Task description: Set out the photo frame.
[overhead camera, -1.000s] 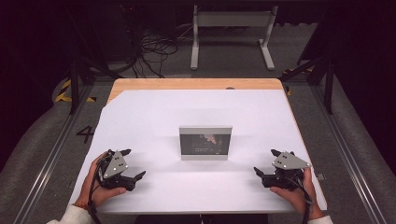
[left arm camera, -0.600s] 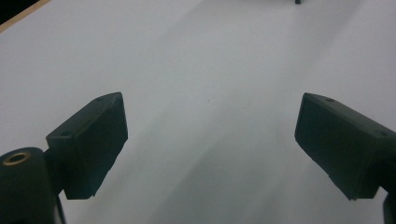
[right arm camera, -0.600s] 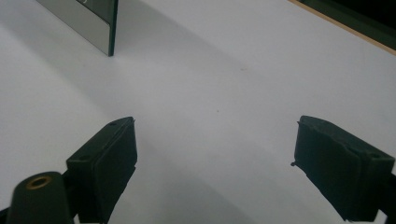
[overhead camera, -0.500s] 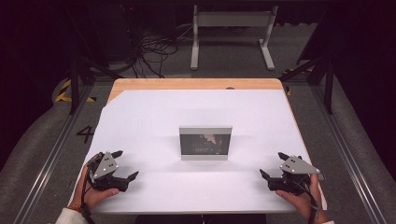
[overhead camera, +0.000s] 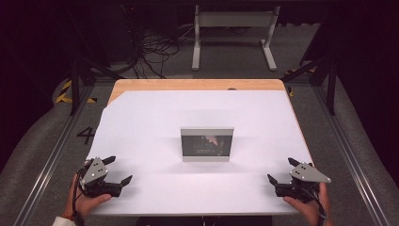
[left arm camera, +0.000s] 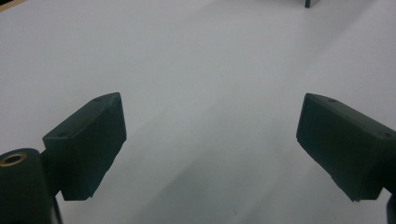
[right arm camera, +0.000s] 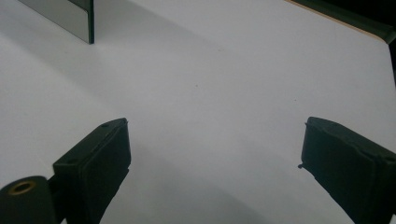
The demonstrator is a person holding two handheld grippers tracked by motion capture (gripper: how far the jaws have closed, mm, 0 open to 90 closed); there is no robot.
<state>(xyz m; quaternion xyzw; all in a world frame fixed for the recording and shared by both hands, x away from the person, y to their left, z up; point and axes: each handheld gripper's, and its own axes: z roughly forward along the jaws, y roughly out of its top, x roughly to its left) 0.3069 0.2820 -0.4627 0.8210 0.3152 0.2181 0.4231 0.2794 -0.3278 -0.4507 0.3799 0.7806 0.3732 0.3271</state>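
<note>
Right now both grippers sit low at the near edge of the bench, which is covered in white sheet with bare wood showing along the far edge. Left gripper is at the near-left corner, held in the person's left hand, jaws spread wide with nothing between them; the left gripper view confirms it, just white sheet in the gap. Right gripper is at the near-right corner in the right hand, jaws also spread wide and empty, having just opened that last bit further; the right gripper view shows bare sheet between the pads. Both point roughly inward toward mid-bench. Small grey-framed box stands at the centre of the bench, dark front face toward the person, well apart from both grippers and touched by neither. One corner of it shows at the top left of the right gripper view, and a sliver at the top edge of the left gripper view.
</note>
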